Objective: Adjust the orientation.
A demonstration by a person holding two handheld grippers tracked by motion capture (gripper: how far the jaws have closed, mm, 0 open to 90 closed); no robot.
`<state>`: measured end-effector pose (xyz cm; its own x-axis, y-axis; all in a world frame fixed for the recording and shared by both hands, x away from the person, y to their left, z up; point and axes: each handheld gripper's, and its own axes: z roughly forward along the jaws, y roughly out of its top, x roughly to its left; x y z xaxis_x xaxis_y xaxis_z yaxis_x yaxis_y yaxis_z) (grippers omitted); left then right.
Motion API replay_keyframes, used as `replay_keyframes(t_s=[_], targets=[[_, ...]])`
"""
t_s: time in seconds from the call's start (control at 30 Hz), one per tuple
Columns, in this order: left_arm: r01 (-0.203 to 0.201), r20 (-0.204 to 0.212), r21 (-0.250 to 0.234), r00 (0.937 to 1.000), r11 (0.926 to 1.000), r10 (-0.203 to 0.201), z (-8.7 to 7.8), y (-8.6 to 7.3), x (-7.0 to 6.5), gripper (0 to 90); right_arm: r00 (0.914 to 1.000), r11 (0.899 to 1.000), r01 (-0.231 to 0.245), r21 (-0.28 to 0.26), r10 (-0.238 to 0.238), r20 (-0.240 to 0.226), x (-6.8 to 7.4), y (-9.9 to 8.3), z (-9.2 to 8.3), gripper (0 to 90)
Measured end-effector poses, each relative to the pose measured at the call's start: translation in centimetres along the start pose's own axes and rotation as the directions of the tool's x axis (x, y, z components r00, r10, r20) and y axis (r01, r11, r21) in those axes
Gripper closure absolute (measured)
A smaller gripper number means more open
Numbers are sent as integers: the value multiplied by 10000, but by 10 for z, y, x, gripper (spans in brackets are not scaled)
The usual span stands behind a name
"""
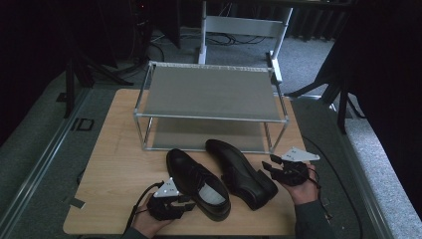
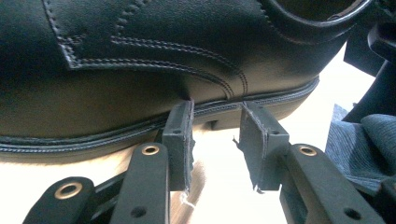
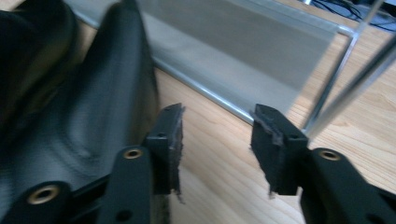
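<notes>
Two black leather shoes lie side by side on the wooden table [image 1: 119, 149], toes pointing towards the rack. My left gripper [image 1: 188, 202] sits at the near side of the left shoe [image 1: 196, 181]. In the left gripper view its jaws [image 2: 215, 126] stand open, tips close to the sole edge of that shoe [image 2: 140, 60], with bare table between them. My right gripper [image 1: 268, 163] is beside the heel of the right shoe [image 1: 239, 172]. It is open too [image 3: 217, 128], with the shoe [image 3: 79, 121] just outside its left jaw and nothing between the jaws.
A two-tier metal shoe rack [image 1: 211, 117] stands at the back of the table, both shelves bare; its lower shelf [image 3: 243, 60] lies just beyond the right gripper. A blue denim sleeve [image 2: 359, 140] shows at the right of the left gripper view. Grey carpet surrounds the table.
</notes>
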<state>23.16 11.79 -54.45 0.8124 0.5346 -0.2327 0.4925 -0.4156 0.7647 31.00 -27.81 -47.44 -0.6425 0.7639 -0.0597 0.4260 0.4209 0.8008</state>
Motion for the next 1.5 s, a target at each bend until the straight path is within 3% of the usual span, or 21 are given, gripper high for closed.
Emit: replay_keyframes(t_s=[0.2,0.33,0.5,0.67,1.13,1.5], targets=[[-15,-82,24,10000,10000,15,0,0,0,647,9988,9991,418,-29,-419,-257,17,3,-7,699],[-18,-104,65,9999,10000,18,1,-1,0,644,9946,9956,935,62,-931,-463,32,3,-14,863],[-59,-121,109,9999,9999,60,2,-1,-1,643,9913,9929,1183,85,-1176,-586,44,1,-15,895],[-110,-121,173,9999,9998,112,3,-1,-1,642,9880,9885,1420,524,-1383,-687,54,-7,-8,897],[-150,-110,260,9998,9995,153,6,-1,-3,639,9918,9922,1167,436,-1141,-576,46,-10,-6,899],[-72,-126,273,9999,9996,76,7,-2,-2,638,9998,9993,203,316,-202,-28,17,-7,-3,900]])
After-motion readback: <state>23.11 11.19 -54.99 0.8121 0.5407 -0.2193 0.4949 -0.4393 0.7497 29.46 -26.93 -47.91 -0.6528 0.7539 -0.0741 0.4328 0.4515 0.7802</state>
